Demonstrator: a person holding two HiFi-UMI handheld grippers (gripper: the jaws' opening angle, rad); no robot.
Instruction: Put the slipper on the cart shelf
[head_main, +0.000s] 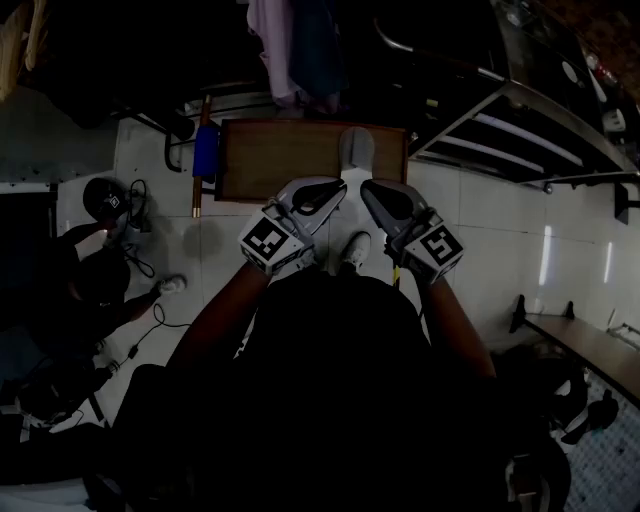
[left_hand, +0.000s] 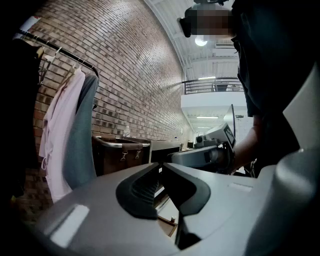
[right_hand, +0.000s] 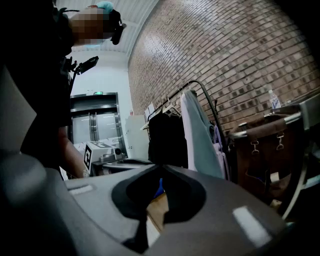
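A pale grey slipper (head_main: 356, 150) lies on the near right part of a brown wooden cart shelf (head_main: 290, 160), seen from above in the dim head view. Both grippers are held close together in front of the person's body, just short of the shelf's near edge. My left gripper (head_main: 333, 192) (left_hand: 161, 169) is shut, its dark pads meet at the tips and nothing is between them. My right gripper (head_main: 370, 192) (right_hand: 160, 172) is also shut and empty. Each gripper shows in the other's view. Below them is the person's white shoe (head_main: 355, 250).
A blue handle (head_main: 205, 150) runs along the cart's left side. Pink and grey garments (left_hand: 65, 135) hang on a rail by the brick wall. A brown bin with a metal rim (right_hand: 260, 150) stands nearby. Cables (head_main: 140, 260) lie on the floor at left, and a metal rack (head_main: 530, 130) stands at right.
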